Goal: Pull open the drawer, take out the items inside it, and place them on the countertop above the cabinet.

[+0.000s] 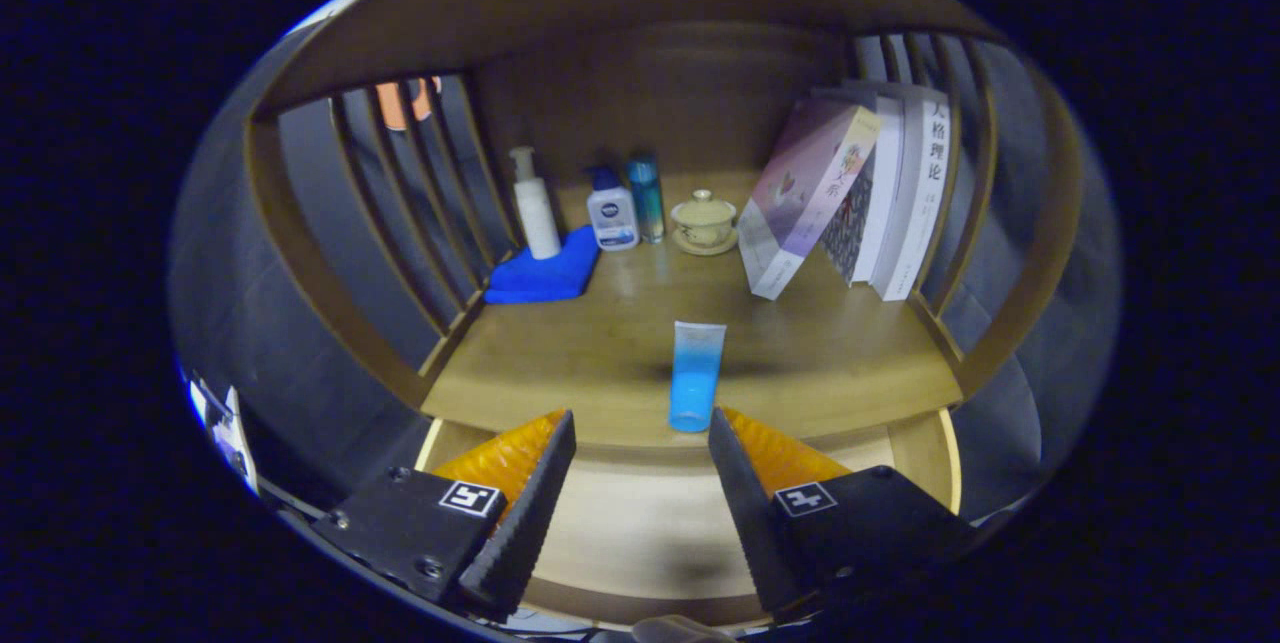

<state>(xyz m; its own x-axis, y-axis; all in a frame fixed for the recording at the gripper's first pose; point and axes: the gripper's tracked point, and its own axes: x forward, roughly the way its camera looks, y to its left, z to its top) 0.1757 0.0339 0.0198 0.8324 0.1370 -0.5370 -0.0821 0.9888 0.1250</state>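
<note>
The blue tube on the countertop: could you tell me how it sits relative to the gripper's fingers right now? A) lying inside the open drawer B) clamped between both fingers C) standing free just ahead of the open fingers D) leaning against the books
C: the blue tube stands upright on the countertop, just ahead of the gripper, whose fingers are spread apart and touch nothing.

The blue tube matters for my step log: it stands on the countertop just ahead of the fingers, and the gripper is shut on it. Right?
Not quite. The blue tube does stand on the countertop just ahead of the fingers, but the gripper is open; neither finger touches it, as the gripper view shows.
</note>
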